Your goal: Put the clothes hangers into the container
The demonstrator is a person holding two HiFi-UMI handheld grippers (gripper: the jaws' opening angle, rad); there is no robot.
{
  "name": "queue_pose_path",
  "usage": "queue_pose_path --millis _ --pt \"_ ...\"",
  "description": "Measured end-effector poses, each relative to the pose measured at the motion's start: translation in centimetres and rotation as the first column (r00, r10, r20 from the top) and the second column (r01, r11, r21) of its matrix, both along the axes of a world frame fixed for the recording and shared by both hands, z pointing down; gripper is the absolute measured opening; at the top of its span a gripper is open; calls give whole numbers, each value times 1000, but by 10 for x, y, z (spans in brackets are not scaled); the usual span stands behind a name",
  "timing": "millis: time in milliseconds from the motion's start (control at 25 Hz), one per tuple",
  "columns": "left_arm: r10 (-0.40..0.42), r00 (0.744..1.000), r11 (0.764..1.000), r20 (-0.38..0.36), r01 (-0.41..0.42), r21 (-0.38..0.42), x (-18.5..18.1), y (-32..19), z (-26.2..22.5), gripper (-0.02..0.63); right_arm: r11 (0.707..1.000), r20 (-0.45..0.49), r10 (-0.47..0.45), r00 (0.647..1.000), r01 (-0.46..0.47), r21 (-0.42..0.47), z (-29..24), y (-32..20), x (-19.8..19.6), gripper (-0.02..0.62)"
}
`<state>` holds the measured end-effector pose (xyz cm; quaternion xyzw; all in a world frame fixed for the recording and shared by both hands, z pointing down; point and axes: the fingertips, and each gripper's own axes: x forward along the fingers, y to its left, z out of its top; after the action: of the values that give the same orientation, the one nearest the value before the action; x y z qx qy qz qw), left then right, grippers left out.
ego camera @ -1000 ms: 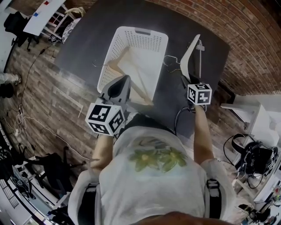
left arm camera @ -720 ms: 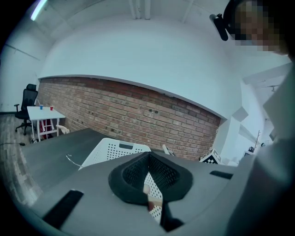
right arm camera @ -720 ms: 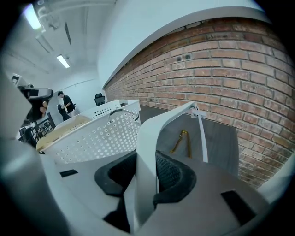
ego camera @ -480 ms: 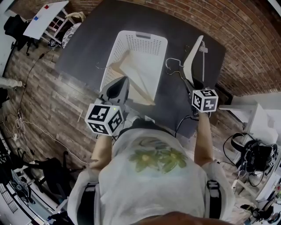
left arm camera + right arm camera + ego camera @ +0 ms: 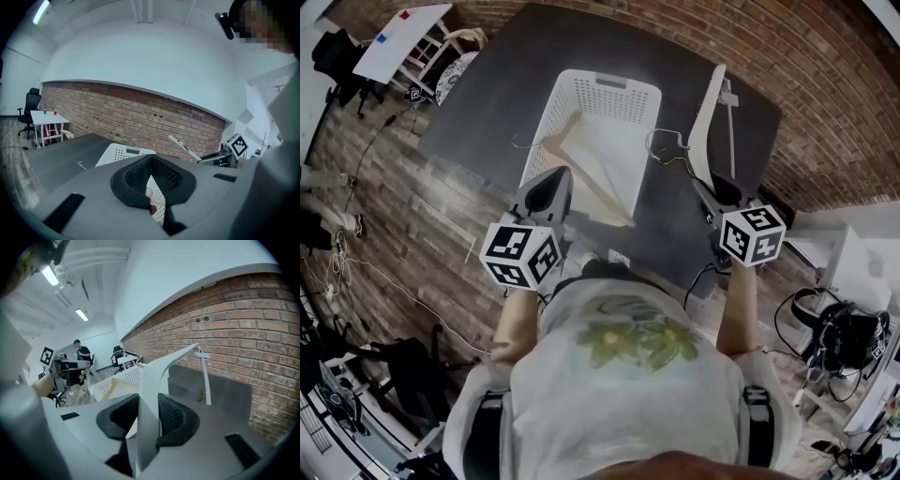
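A white perforated basket (image 5: pixel 623 98) stands on the dark table (image 5: pixel 483 94). A wooden hanger (image 5: pixel 586 173) lies slanted across it, with its wire hook (image 5: pixel 523 142) over the left rim. My left gripper (image 5: pixel 547 192) is at the basket's near-left corner, shut on the hanger's end (image 5: pixel 154 204). To the right of the basket, my right gripper (image 5: pixel 711 192) is shut on a white plastic hanger (image 5: pixel 705 112), raised and tilted, its hook (image 5: pixel 666 146) pointing at the basket. In the right gripper view that white hanger (image 5: pixel 154 376) runs up from between the pads, with the basket (image 5: pixel 124 378) behind it.
A red brick wall (image 5: pixel 825 84) runs behind and to the right of the table. A small white table (image 5: pixel 394 37) and a chair stand at the far left. Cables lie on the wood floor (image 5: pixel 384 244). White furniture and gear stand at the right (image 5: pixel 839 272).
My right gripper has drawn back toward me and to the right, with the white hanger still in it. The left gripper and the wooden hanger have hardly moved.
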<state>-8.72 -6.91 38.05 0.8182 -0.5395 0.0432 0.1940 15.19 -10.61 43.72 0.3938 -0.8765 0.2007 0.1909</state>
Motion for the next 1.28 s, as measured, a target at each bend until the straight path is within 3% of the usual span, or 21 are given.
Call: queue_pose_path --millis 640,1280 --pt "-78 997 997 -4 78 -25 -35 16 9 29 964 7 -264 964 264 2 -25 34 -88 143" --pt "-168 986 985 -5 167 -30 -71 34 11 29 916 51 -393 918 396 -67 -23 44 -157 143"
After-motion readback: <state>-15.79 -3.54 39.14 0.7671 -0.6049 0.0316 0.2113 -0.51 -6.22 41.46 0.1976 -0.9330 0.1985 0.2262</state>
